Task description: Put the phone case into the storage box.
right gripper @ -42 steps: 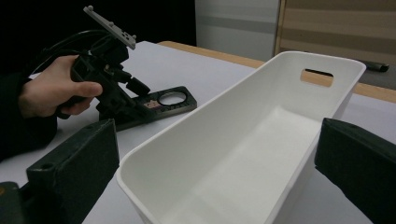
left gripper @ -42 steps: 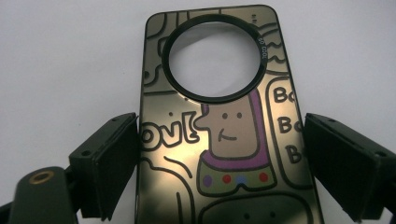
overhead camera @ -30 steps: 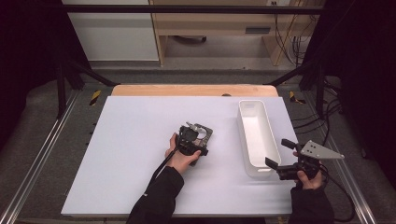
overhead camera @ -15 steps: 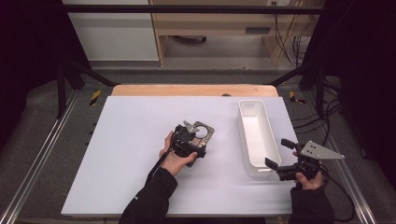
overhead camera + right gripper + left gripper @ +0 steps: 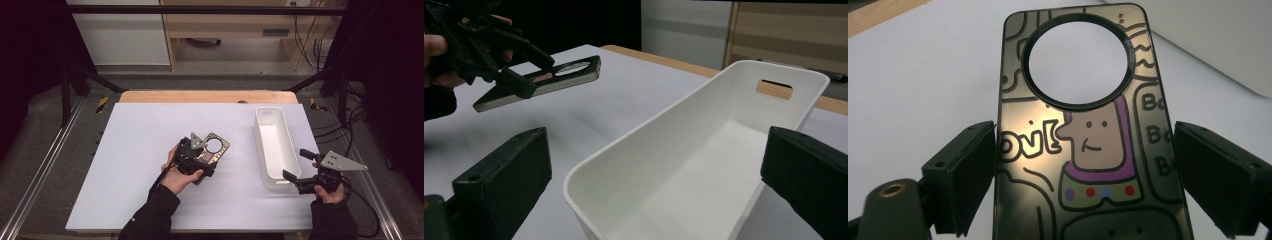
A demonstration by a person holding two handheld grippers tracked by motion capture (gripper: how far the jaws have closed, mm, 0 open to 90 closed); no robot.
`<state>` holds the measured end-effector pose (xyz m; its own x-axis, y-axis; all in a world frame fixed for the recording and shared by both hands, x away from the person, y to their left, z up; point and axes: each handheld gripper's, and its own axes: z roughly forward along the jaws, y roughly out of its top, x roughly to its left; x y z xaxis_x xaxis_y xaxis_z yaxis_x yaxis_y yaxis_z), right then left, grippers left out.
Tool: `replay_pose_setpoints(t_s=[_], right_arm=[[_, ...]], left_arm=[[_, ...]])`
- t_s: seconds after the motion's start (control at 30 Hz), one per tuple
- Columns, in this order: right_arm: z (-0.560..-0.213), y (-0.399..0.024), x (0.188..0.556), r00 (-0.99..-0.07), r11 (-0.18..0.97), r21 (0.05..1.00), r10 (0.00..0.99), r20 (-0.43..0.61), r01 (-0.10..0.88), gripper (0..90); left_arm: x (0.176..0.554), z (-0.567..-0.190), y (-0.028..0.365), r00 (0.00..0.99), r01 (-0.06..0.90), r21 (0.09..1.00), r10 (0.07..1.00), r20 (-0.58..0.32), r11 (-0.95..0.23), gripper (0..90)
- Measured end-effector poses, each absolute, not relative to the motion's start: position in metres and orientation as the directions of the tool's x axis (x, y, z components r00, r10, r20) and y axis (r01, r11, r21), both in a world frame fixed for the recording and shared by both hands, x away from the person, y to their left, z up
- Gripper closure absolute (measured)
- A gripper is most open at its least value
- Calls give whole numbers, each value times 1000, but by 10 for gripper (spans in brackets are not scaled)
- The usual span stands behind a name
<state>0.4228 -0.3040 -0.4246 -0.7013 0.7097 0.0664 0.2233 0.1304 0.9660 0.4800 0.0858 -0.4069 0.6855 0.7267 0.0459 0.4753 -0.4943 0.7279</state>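
Jaws of our left gripper (image 5: 1083, 165) clamp the long edges of a dark, cartoon-printed phone case with a round camera cut-out (image 5: 1083, 125), and in the right gripper view that case (image 5: 541, 82) hangs tilted, clear above the pale lavender table top (image 5: 135, 135). We judge the carrying step to be in hand: the case is lifted near the table's middle, well left of the long white plastic bin (image 5: 276, 150). Our right gripper (image 5: 298, 167) waits with its jaws spread wide and empty, straddling the bin's near end without touching it. Next, we think, the left hand (image 5: 176, 176) must travel right, bring the case over the bin's open top, and only then let its jaws part.
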Motion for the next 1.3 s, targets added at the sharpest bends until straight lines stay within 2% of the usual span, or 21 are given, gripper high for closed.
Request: replay_pose_setpoints(t_s=[0.67, 1.3], right_arm=[[-424, -298, 423, -726, 153, 961, 685, 65, 230, 3], [-423, -286, 423, -770, 183, 956, 634, 64, 229, 3]], left_arm=[[456, -405, 119, 760, 409, 748, 649, 38, -522, 115], [444, -410, 142, 800, 390, 752, 600, 8, -531, 115]])
